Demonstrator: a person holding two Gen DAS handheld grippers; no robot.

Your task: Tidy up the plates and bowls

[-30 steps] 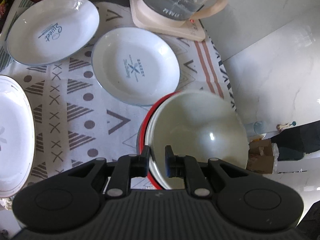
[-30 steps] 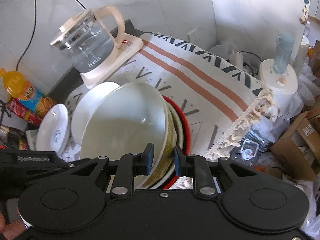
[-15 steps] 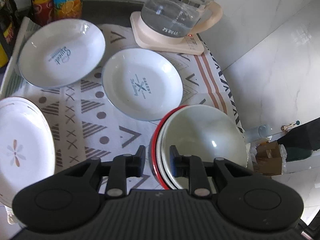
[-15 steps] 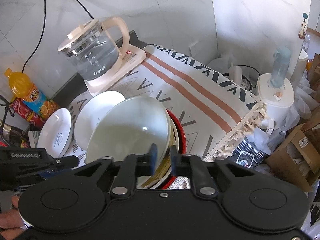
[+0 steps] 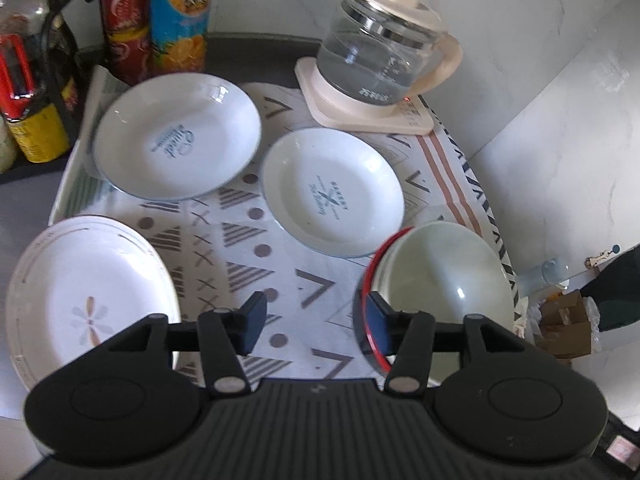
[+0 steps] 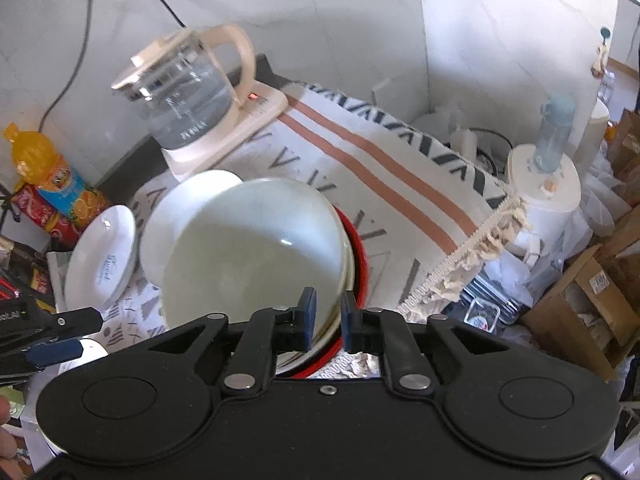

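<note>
A stack of nested bowls (image 5: 444, 280), pale cream on top with a red-rimmed one lowest, sits on the patterned cloth. My right gripper (image 6: 327, 322) is shut on the near rim of the stacked bowls (image 6: 256, 256). My left gripper (image 5: 314, 322) is open and empty, just left of the stack, its right finger near the red rim. Three white plates lie on the cloth: one with blue script (image 5: 176, 142), one with a crossed emblem (image 5: 332, 200), one with a flower (image 5: 88, 304).
A glass kettle (image 5: 380, 60) on its cream base stands at the back right. Bottles and cans (image 5: 176, 16) crowd the back left. The cloth's fringed edge (image 6: 472, 256) hangs over the counter's right side, with boxes and clutter below.
My left gripper has let go of the bowl stack's rim, opened wide and drawn back to the left. My right gripper stays shut on the rim.
</note>
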